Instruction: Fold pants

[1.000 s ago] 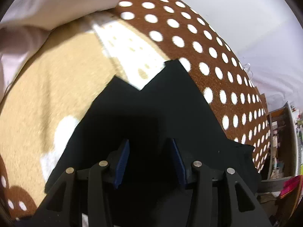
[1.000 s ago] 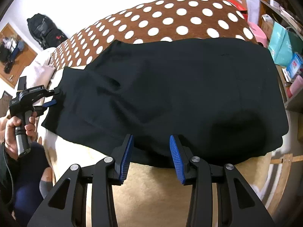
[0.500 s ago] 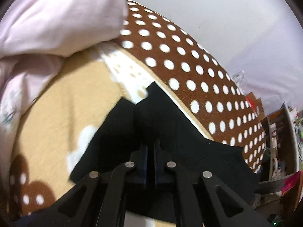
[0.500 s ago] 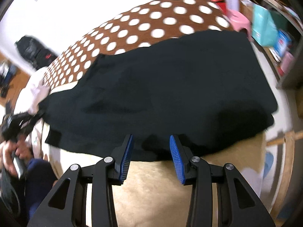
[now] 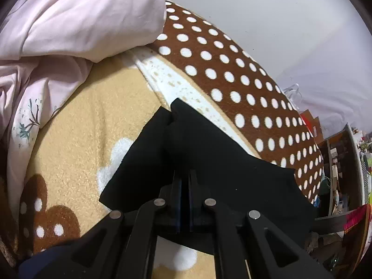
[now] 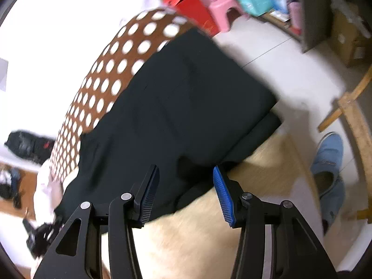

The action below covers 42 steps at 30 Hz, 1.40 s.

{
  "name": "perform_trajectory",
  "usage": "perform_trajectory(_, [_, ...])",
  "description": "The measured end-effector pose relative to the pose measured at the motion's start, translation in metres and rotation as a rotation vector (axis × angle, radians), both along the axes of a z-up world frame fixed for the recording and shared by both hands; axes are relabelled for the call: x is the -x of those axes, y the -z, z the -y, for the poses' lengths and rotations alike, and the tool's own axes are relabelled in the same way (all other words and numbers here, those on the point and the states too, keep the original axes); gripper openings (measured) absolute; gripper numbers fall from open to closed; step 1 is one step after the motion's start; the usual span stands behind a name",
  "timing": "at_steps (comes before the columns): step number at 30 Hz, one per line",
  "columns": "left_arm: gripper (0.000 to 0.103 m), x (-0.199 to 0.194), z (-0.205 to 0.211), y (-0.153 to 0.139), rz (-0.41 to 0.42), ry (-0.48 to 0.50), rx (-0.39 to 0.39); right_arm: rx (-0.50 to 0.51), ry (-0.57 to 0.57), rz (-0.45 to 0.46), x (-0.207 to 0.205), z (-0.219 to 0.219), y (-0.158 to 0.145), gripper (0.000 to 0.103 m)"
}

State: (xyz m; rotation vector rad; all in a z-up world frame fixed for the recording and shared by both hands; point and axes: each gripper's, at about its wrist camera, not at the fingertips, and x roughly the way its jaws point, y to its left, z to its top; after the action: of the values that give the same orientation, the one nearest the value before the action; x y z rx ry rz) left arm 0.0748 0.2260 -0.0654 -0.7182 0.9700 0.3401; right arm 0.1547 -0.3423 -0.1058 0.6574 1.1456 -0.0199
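The black pants (image 5: 220,162) lie across a bed blanket (image 5: 93,127) of tan and of brown with white dots. My left gripper (image 5: 183,186) is shut on the pants near the leg ends, and the cloth rises to the pads. In the right wrist view the pants (image 6: 174,104) spread away toward the bed's far corner. My right gripper (image 6: 184,172) hovers over their near edge, tilted, with its jaws opening. A fold of black cloth lies between the blue pads (image 6: 222,193), which do not press on it. The left gripper (image 6: 38,234) shows blurred at the lower left.
A pale pink duvet (image 5: 81,23) is heaped at the head of the bed. Past the bed's end stand a red box (image 6: 193,7), a pink stool (image 6: 223,2) and shelves (image 6: 313,11). A blue shoe (image 6: 330,153) and a wooden frame (image 6: 355,116) are on the floor.
The left gripper closed on the pants and lifted the cloth a little. The right gripper rolled, slid along the pants' near edge toward the bed's end, and its jaws widened.
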Motion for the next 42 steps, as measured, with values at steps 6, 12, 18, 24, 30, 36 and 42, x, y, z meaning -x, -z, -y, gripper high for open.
perform_trajectory(6, [0.006, 0.008, 0.000, -0.002, -0.032, 0.004, -0.028, 0.032, 0.086, -0.044, -0.011, 0.021, 0.006, 0.049])
perform_trajectory(12, [0.006, 0.009, -0.005, 0.034, -0.171, -0.024, 0.023, 0.046, 0.099, -0.055, -0.014, 0.028, 0.012, 0.049])
perform_trajectory(18, [0.006, 0.010, -0.004, 0.033, -0.179, -0.024, 0.017, 0.064, 0.076, -0.029, -0.020, 0.031, 0.000, 0.014])
perform_trajectory(24, [0.006, 0.011, -0.003, 0.018, -0.182, 0.014, -0.015, 0.096, 0.062, -0.017, -0.009, 0.035, -0.017, 0.012])
perform_trajectory(30, [0.006, 0.006, 0.001, 0.036, -0.263, 0.029, -0.027, 0.119, 0.087, -0.064, -0.009, 0.041, -0.005, 0.011])
perform_trajectory(36, [0.006, 0.009, -0.004, 0.025, -0.223, 0.017, -0.007, 0.201, 0.067, -0.075, -0.011, 0.047, -0.025, 0.006])
perform_trajectory(42, [0.011, 0.026, -0.010, 0.024, -0.220, 0.002, 0.022, 0.225, -0.120, 0.047, -0.012, -0.008, -0.040, 0.011])
